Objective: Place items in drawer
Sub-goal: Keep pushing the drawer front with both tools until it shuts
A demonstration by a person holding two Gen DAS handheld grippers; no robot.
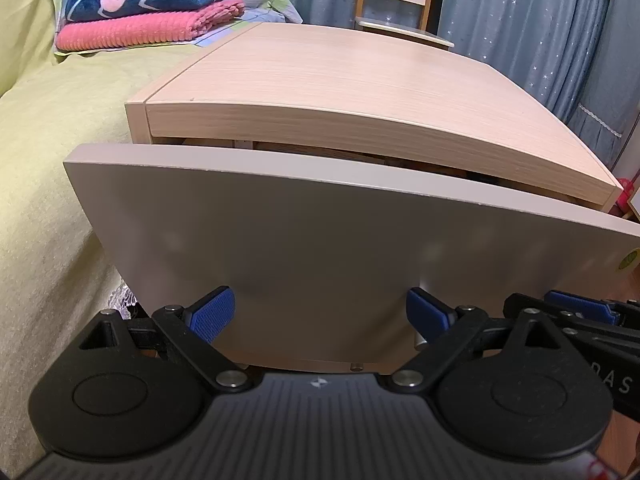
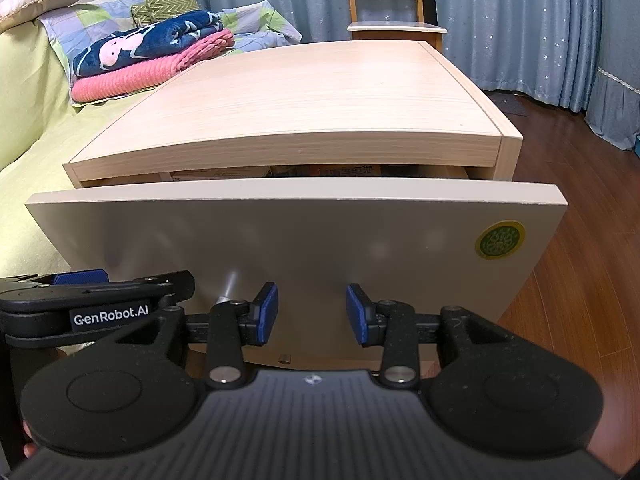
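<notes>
A light wooden nightstand (image 1: 340, 76) (image 2: 304, 92) has its drawer pulled out a little. The pale grey drawer front (image 1: 320, 240) (image 2: 300, 248) fills both views, with a green round sticker (image 2: 499, 239) at its right. Through the gap at the top I see boxes or books inside the drawer (image 2: 320, 170). My left gripper (image 1: 320, 312) is open, low in front of the drawer front, nothing between its fingers. A silver handle (image 1: 420, 340) (image 2: 229, 284) shows by its right finger (image 1: 426, 314). My right gripper (image 2: 313, 314) is open too, just right of that handle.
A bed with a yellow-green cover (image 1: 52, 152) lies left of the nightstand. Folded pink and navy blankets (image 2: 152, 56) are stacked on it. Behind stand a wooden chair (image 2: 392, 8) and blue curtains (image 2: 520, 20). Brown wood floor (image 2: 580, 280) lies to the right.
</notes>
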